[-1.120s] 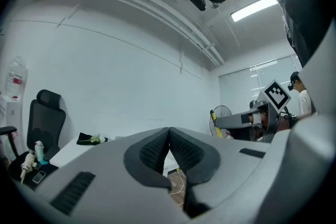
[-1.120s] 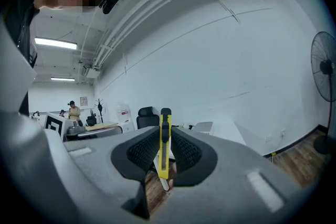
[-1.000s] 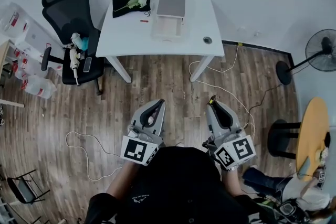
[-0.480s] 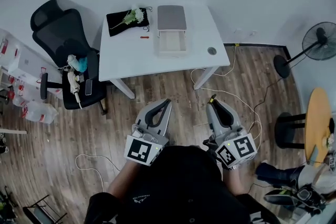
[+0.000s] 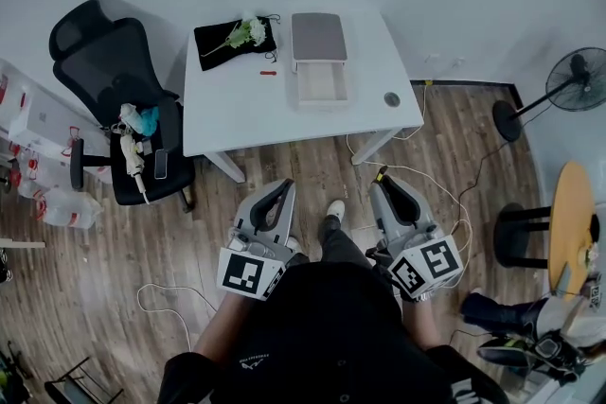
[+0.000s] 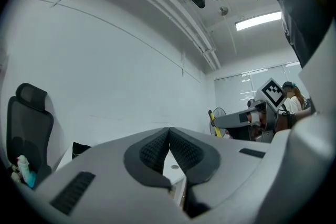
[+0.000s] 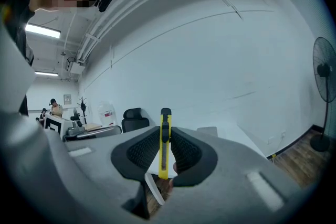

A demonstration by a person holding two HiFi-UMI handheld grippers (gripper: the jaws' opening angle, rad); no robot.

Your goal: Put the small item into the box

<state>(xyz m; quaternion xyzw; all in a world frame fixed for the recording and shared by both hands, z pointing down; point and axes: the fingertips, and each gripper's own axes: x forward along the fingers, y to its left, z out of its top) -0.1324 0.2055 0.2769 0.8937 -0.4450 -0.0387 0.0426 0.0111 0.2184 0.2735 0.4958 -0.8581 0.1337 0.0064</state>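
right gripper [image 5: 384, 184], jaws clamped on a slim yellow plastic cutter with a black tip [image 7: 165, 147], and left gripper [image 5: 282, 190], jaws pressed together on nothing, hang near 6 o'clock. bare wood floor [image 5: 312, 167] separates them from the white counter [image 5: 246, 109]'s near edge. the open white box with a grey lid [image 5: 322, 82] sits at 12 o'clock.

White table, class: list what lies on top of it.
A black cloth bearing a white flower, a small red item, and a box with its drawer pulled out. Under the box's grey top, nothing shows.
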